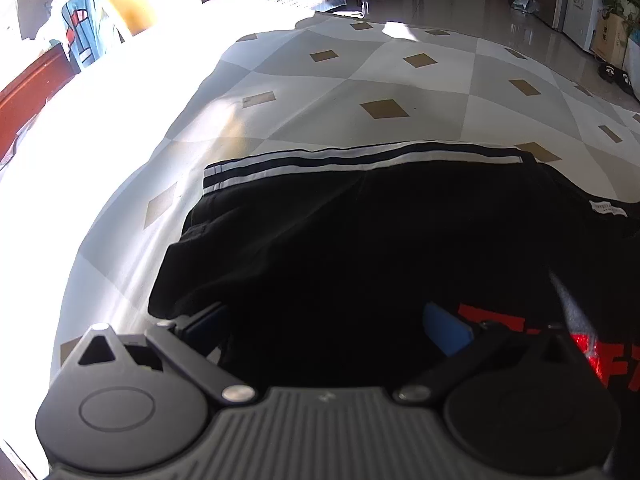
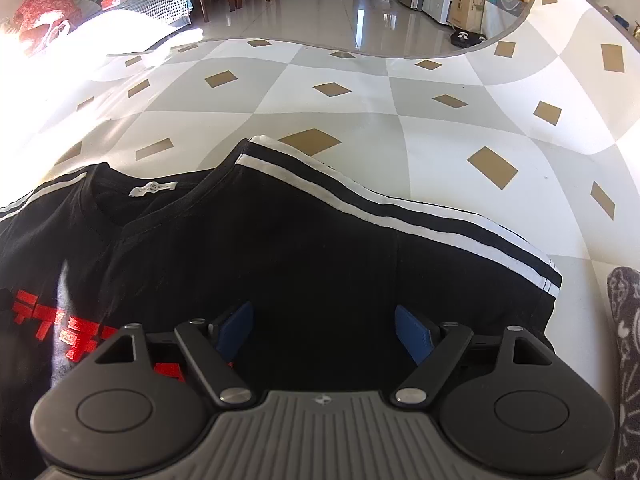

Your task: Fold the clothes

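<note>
2 white stripes edge each sleeve of the black T-shirt (image 2: 304,240), spread flat across the frame's lower half on the checkered table (image 2: 360,96), red print lower left. Left tongs (image 1: 326,330) and right tongs (image 2: 324,330) gape wide over it.

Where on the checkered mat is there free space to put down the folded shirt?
The checkered mat is bare beyond the striped shoulders of the black T-shirt, up to its far edge, and right of the right sleeve. In the left view, a sunlit strip lies bare left of the shirt. Near both open grippers the shirt covers everything; a patterned grey cloth crowds the right edge.
</note>
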`<state>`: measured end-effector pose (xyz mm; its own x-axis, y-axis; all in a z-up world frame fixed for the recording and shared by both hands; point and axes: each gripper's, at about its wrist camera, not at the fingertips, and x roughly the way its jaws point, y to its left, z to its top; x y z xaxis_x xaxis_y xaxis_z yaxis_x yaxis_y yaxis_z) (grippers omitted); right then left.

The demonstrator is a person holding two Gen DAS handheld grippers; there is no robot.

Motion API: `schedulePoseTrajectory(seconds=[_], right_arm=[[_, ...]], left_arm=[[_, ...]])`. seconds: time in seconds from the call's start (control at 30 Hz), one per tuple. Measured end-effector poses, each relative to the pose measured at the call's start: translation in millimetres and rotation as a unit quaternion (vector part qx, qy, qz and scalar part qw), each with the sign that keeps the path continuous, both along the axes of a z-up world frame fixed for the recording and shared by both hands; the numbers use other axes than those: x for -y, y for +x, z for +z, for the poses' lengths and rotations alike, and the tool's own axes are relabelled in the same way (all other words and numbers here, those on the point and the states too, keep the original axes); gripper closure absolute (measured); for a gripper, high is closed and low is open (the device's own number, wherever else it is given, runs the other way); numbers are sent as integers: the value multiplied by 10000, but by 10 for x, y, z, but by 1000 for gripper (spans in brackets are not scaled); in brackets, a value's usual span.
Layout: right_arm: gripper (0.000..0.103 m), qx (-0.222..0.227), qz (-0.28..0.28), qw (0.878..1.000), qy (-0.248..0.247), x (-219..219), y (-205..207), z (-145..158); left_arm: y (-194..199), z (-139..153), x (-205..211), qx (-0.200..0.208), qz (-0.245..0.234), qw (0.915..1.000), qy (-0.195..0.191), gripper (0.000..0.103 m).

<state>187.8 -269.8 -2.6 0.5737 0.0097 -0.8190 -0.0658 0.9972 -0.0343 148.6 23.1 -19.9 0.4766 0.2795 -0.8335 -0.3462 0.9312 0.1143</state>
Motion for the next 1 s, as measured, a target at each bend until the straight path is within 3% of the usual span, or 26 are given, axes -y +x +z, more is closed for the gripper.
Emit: schedulePoseTrajectory(seconds=[0.33,0.6,0.8,1.0], right_arm=[[20,195,-28,9998,15,-161,309,-39],[22,239,-32,9997,-29,-105,313,-41],[22,169,-550,9983,-65,279,232,-10],[27,29,-507,9983,-295,303,94,68]], left_arm=[[166,-15,-123,19,168,9997,-196,0],[198,-12,-190,86,294,9993,225,0],[159,-24,-256,164,359,9989,261,0],[107,1,-335,117,604,9970,477,0]])
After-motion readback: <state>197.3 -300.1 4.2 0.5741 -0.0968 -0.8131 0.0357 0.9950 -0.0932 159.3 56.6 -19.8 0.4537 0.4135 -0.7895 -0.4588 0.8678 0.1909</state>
